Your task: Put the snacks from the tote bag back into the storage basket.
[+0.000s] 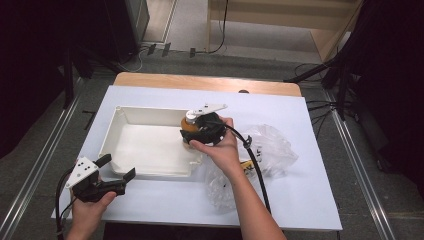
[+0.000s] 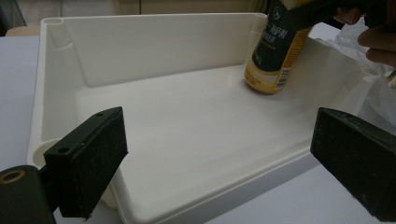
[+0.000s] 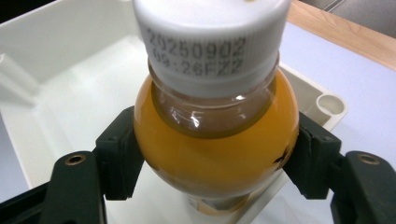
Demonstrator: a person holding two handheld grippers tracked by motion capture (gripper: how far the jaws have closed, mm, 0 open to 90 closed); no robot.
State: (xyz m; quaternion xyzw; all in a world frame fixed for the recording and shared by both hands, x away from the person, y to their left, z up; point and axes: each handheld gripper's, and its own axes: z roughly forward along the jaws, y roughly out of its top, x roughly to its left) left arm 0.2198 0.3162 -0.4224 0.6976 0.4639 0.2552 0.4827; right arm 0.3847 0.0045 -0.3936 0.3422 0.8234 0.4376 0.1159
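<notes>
White table (image 1: 300, 200), center frame: right gripper (image 1: 200, 131) clamps orange-juice bottle (image 3: 215, 140) w/ white cap over tray (image 1: 145, 145); left gripper (image 1: 117, 167) gapes open, lower left.

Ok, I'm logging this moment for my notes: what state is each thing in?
Bottle: capped, full of orange drink, tilted, base touching the tray floor, held by the right gripper.
Tray: holds just the bottle, in its far right corner.
Bag: crumpled on the table, right of the tray.
Left gripper: open, at the tray's near left corner.
Right gripper: fingers shut on the bottle's shoulder.
</notes>
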